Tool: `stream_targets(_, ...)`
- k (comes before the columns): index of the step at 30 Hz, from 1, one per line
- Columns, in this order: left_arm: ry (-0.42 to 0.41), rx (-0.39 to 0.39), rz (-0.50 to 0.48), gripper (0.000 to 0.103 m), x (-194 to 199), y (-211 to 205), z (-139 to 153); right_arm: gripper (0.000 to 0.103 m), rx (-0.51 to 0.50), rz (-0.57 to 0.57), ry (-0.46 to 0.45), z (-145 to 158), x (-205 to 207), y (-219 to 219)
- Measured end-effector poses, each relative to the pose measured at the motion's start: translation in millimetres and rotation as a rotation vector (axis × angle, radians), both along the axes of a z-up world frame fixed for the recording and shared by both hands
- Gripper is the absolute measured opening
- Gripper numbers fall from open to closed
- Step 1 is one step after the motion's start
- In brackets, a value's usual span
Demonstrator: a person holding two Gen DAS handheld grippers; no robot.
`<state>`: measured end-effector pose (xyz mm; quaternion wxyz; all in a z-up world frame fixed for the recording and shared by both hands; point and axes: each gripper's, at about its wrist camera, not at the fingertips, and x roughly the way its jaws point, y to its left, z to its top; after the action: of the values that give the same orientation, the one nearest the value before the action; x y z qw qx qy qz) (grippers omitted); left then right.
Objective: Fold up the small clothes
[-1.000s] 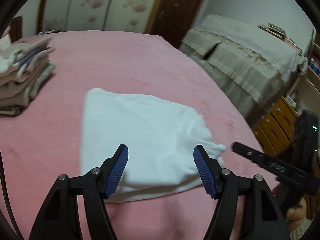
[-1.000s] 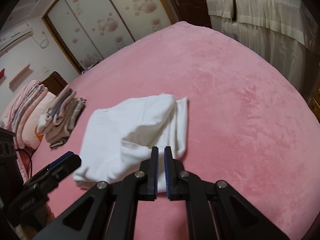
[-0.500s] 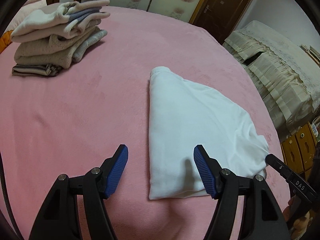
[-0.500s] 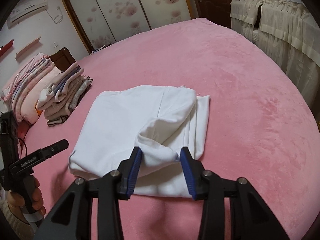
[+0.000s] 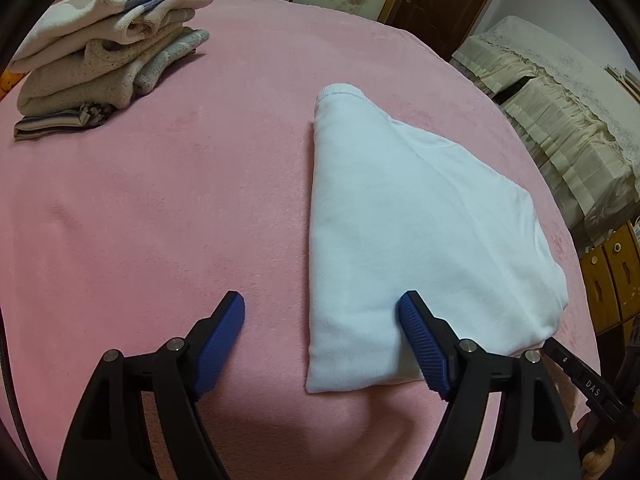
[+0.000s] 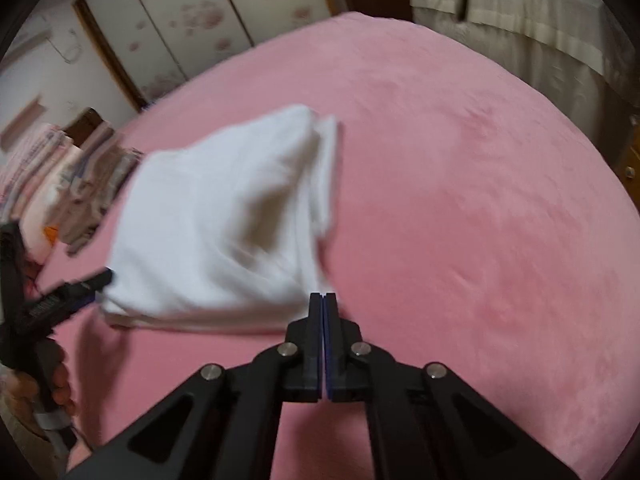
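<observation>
A white garment (image 5: pixel 408 224) lies folded on the pink bed; it also shows in the right wrist view (image 6: pixel 224 224), blurred. My left gripper (image 5: pixel 322 312) is open, low over the garment's near left corner, with its right finger pressing on the cloth and its left finger over bare blanket. My right gripper (image 6: pixel 324 300) is shut with nothing between its pads, just off the garment's near right corner. The left gripper's tip (image 6: pixel 84 284) shows at the garment's left edge in the right wrist view.
A stack of folded clothes (image 5: pixel 108 44) stands at the far left of the pink blanket (image 5: pixel 160 200). A cloth-covered piece of furniture (image 5: pixel 560 96) and wooden drawers (image 5: pixel 612 272) stand past the bed's right edge. Wardrobe doors (image 6: pixel 192 20) are behind the bed.
My right gripper opened, let go of the garment's corner, then shut empty and pulled back. My left gripper shifted left to the garment's near left corner, staying open.
</observation>
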<state>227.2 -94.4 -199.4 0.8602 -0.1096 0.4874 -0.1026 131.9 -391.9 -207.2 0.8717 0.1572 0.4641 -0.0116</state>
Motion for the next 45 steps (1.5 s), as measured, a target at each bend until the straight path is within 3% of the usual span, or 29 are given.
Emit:
stream_targets(5,-0.009,0.009,-0.001,0.078,0,-1,2,0.0,-0.02,-0.015,-0.021,12,-5,-3)
stream_targets(11,-0.025,0.016,-0.018,0.078,-3,-6,9,0.001,-0.034,0.047,-0.136,57,15,22)
stream_targets(16,-0.133,0.02,-0.06,0.078,-1,-19,36,0.001,-0.062,0.14,-0.165,68,53,54)
stream_targets(21,-0.177,0.042,-0.1,0.078,23,-40,43,0.001,-0.065,0.183,-0.13,51,90,74)
stream_targets(26,-0.098,0.06,-0.106,0.078,39,-47,15,0.0,-0.15,0.04,-0.071,19,89,48)
stream_targets(28,-0.124,0.064,-0.115,0.081,34,-46,10,0.0,-0.083,0.025,-0.063,5,80,29)
stream_targets(32,-0.145,0.087,-0.12,0.084,31,-48,8,0.0,-0.12,0.034,-0.073,4,71,30)
stream_targets(39,-0.06,-0.021,-0.071,0.095,37,-32,-3,0.0,-0.123,0.019,-0.076,1,66,31)
stream_targets(45,-0.059,0.011,-0.087,0.095,34,-37,3,0.0,-0.123,0.029,-0.059,6,73,29)
